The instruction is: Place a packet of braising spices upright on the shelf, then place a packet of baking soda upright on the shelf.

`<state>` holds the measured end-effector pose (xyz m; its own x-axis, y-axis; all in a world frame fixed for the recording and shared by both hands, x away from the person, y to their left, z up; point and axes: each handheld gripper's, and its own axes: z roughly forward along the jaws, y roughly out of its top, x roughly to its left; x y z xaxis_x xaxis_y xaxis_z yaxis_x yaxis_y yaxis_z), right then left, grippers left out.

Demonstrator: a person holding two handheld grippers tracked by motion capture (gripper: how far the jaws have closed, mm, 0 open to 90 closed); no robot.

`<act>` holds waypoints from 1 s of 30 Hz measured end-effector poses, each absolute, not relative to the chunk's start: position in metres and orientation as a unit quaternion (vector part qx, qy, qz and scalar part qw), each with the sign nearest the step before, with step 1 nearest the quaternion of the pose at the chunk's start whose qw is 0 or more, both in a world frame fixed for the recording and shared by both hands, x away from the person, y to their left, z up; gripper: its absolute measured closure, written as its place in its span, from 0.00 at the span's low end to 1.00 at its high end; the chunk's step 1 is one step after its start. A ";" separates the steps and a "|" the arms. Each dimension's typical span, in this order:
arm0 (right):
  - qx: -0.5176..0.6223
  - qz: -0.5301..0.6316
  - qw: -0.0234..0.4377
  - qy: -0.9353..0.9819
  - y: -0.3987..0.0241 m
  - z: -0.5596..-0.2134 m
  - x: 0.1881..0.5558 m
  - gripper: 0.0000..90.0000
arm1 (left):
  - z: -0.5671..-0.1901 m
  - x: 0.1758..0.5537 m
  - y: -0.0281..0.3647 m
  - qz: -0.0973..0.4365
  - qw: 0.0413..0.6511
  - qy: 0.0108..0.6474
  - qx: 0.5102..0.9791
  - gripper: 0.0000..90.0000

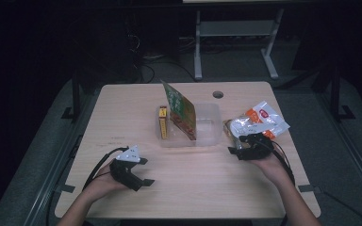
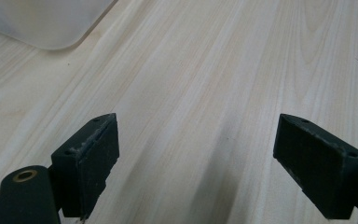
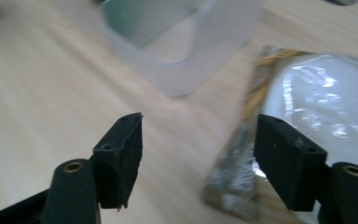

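Left gripper, 7 o'clock on the table: jaws wide apart, empty, over bare wood.

Right gripper, 4 o'clock: jaws parted, nothing clamped, its tips at the near corner of the silver snack bag, which lies at 3 o'clock just beside the clear tub.

Tub, centre: already holds a green packet, leaning, and a yellow box.

Status: judged partly packed; the silver bag seems left to go in.

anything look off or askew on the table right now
The green snack packet stands tilted in the clear plastic bin, poking well above its rim rather than lying flat. The yellow box stands on edge beside it. Nothing looks spilled or damaged.
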<state>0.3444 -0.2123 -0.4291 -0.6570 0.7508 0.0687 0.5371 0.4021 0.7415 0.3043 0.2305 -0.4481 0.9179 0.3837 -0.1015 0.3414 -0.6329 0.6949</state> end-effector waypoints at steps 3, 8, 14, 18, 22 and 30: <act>0.408 0.378 0.151 0.817 -0.221 -0.431 0.359 0.47 | -0.448 0.305 0.230 0.028 0.377 0.198 0.904 0.15; 0.434 0.386 0.160 0.798 -0.234 -0.433 0.379 0.72 | -0.448 0.305 0.229 0.025 0.375 0.196 0.906 0.15; 0.446 0.360 0.187 0.798 -0.238 -0.433 0.403 0.93 | -0.448 0.304 0.229 0.025 0.376 0.194 0.906 0.15; 0.448 0.341 0.187 0.805 -0.238 -0.443 0.413 1.00 | -0.449 0.304 0.229 0.023 0.373 0.196 0.907 0.16; 0.446 0.320 0.177 0.817 -0.238 -0.451 0.413 1.00 | -0.449 0.304 0.229 0.021 0.376 0.198 0.905 0.16; 0.435 0.314 0.169 0.827 -0.238 -0.449 0.405 1.00 | -0.449 0.303 0.228 0.020 0.376 0.196 0.906 0.16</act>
<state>0.4049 -0.2385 -0.4490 -0.5650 0.8251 -0.0053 0.6131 0.4241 0.6665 0.3028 0.2279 -0.4489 0.9227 0.3691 -0.1109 0.3391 -0.6407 0.6888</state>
